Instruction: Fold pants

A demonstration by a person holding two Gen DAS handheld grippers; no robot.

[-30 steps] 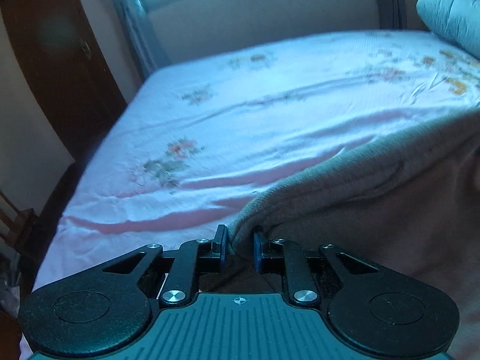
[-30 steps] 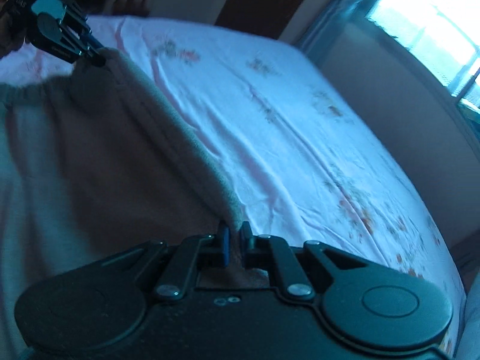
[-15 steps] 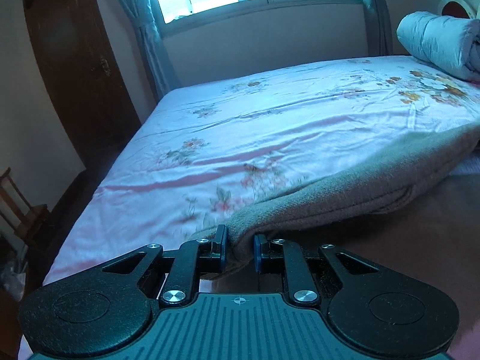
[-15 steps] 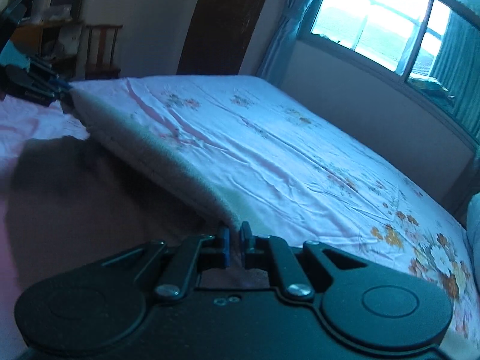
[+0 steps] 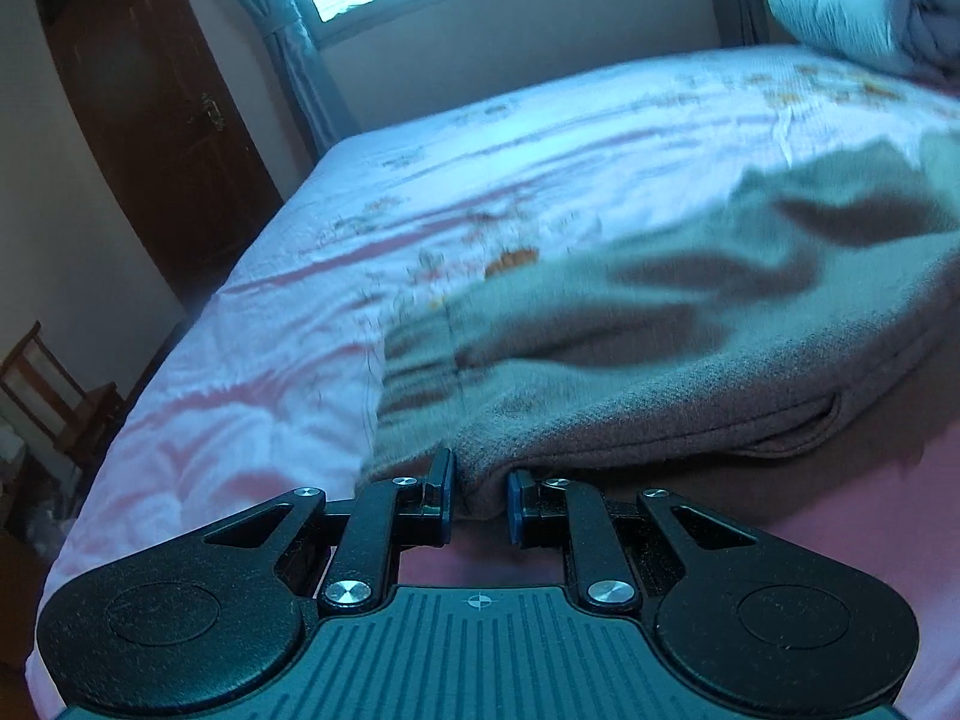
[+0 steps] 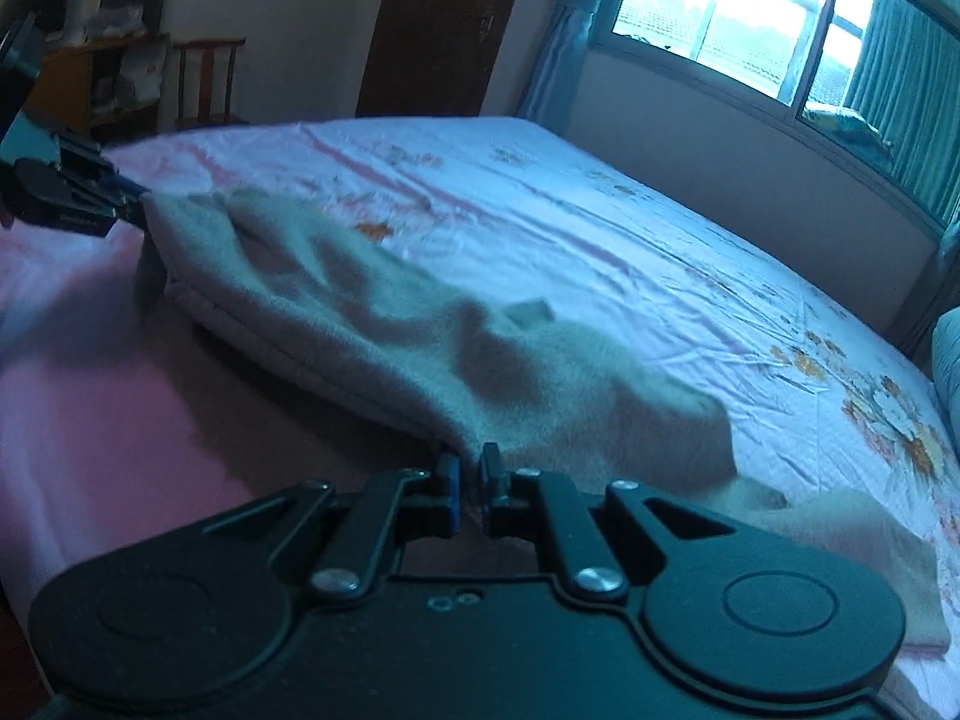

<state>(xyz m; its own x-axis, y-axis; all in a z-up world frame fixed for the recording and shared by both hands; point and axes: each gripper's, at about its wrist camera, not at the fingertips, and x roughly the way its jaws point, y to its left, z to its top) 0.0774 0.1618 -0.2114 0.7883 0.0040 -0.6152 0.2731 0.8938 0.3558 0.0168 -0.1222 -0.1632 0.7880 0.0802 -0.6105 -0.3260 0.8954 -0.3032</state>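
Over on the left side of the bed (image 5: 420, 252), the left claw (image 5: 478, 495) is sitting low and nearly level, just above the mattress, its blue-padded fingers (image 5: 443, 492) pinching one corner of the pants (image 5: 690, 324). The pads are standing a little apart with a thick fold of cloth bunched between them, so the claw is clamped on the pants rather than fully together. From the right wrist view this same claw (image 6: 135, 204) is showing at the far left, holding the fabric's end off the sheet.

The pants are grey-brown, soft and fleecy, with a stitched seam running along the near edge. They are lying rumpled on the pink floral sheet (image 6: 600, 228), stretched out sideways between the two claws, long axis running left to right across the bed, the near edge lifted and casting a shadow beneath.

To the right, the right claw (image 6: 472, 480) is also held low and tilted slightly down, its fingers nearly together, gripping a thin edge of the pants (image 6: 420, 336). Beyond it, more of the pale cloth is trailing flat toward the right edge of the bed.
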